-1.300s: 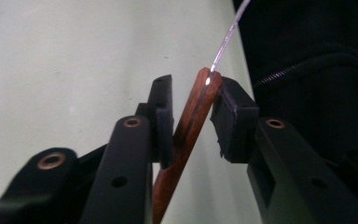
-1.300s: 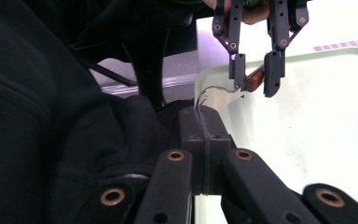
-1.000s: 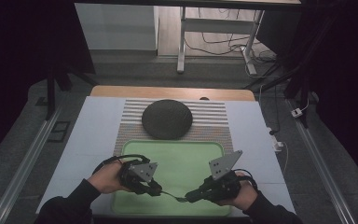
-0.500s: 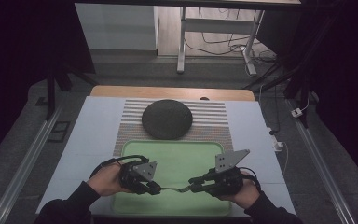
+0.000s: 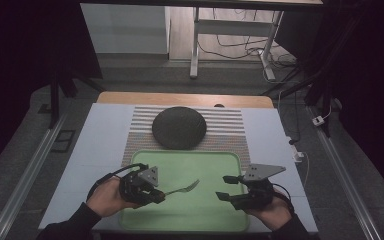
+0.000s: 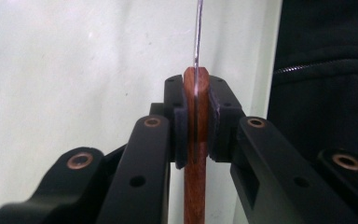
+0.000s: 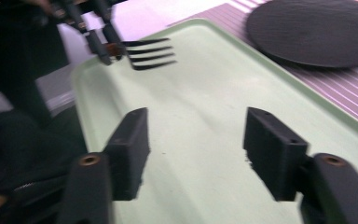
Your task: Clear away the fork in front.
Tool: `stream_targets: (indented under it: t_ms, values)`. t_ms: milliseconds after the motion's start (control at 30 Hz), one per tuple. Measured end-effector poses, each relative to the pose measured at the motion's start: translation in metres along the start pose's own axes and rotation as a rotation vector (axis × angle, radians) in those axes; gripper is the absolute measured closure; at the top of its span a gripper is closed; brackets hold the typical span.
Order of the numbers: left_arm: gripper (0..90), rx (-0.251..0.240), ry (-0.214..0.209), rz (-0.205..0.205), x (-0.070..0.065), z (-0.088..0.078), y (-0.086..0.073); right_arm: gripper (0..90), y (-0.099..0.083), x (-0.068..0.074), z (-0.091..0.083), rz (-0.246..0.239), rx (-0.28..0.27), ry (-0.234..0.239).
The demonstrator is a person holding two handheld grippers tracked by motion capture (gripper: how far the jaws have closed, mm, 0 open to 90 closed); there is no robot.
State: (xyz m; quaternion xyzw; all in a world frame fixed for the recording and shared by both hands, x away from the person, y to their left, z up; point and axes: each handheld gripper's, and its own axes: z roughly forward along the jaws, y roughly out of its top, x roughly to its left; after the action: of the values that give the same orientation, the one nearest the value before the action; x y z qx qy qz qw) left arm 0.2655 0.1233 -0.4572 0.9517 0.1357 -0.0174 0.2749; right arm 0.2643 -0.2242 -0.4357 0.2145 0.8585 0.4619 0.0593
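1. The left gripper (image 5: 147,190) sits over the near left part of the green tray (image 5: 215,165), its jaws pinching the wooden handle of a fork (image 5: 182,188)
2. The left gripper view adds the brown handle (image 6: 196,140) clamped between the pads, edge-on
3. From above, the fork's tines point toward the tray's middle, held just above its surface
4. The right gripper (image 5: 226,188) hovers over the tray's near right side; its jaws have just been opening, now spread with nothing between them
5. The right gripper view shows the tines (image 7: 149,53) and the dark round plate (image 7: 314,30) on the striped mat (image 7: 354,88)
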Motion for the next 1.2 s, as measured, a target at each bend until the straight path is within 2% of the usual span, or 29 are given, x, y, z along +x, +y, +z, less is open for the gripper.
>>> stream_targets:
  t_ms: [33, 100, 133, 233, 267, 300, 333, 367, 400, 500, 667, 800, 933, 1067, 1200]
  values:
    - [79.7, 0.004, 0.014, -0.033, -0.001, -0.001, -0.001, 37.0, -0.002, 0.0, -0.002, 0.018, -0.007, -0.022]
    - [79.6, -0.001, 0.028, -0.07, -0.003, -0.002, -0.003, 32.0, -0.005, -0.001, -0.006, 0.051, -0.017, -0.06]
    - [79.6, -0.001, 0.028, -0.07, -0.003, -0.002, -0.003, 30.1, -0.007, -0.001, -0.009, 0.062, -0.013, -0.085]
    - [79.6, -0.01, 0.053, -0.133, -0.004, -0.003, -0.007, 23.4, -0.012, -0.001, -0.015, 0.1, -0.014, -0.13]
    - [79.6, -0.014, 0.07, -0.18, -0.004, -0.004, -0.011, 20.9, -0.013, -0.001, -0.016, 0.108, -0.012, -0.146]
    - [79.7, -0.017, 0.073, -0.203, -0.004, -0.005, -0.013, 18.5, -0.015, -0.001, -0.018, 0.111, -0.004, -0.163]
    - [79.6, -0.017, 0.073, -0.203, -0.004, -0.005, -0.013, 18.5, -0.015, -0.001, -0.018, 0.111, -0.004, -0.163]
    - [79.6, -0.029, 0.084, -0.252, -0.005, -0.006, -0.017, 16.4, -0.019, 0.0, -0.021, 0.109, 0.008, -0.191]
    - [79.6, -0.029, 0.084, -0.252, -0.005, -0.006, -0.017, 16.4, -0.019, 0.0, -0.021, 0.109, 0.008, -0.191]
    - [79.6, -0.042, 0.109, -0.315, -0.006, -0.008, -0.022, 10.9, -0.025, 0.003, -0.026, 0.12, 0.006, -0.239]
    - [79.6, -0.04, 0.138, -0.408, -0.004, -0.005, -0.029, 5.3, -0.03, 0.005, -0.03, 0.139, 0.006, -0.267]
    - [79.6, -0.012, 0.16, -0.48, -0.001, 0.003, -0.032, 0.6, -0.036, 0.005, -0.033, 0.156, 0.009, -0.283]
    - [79.6, 0.006, 0.156, -0.565, 0.005, 0.011, -0.036, 0.0, -0.042, 0.004, -0.038, 0.175, 0.014, -0.297]
    - [79.6, 0.026, 0.176, -0.623, 0.011, 0.017, -0.038, 0.0, -0.045, 0.004, -0.039, 0.177, 0.029, -0.301]
    - [79.6, 0.06, 0.193, -0.654, 0.016, 0.024, -0.039, 0.0, -0.046, 0.003, -0.041, 0.183, 0.024, -0.307]
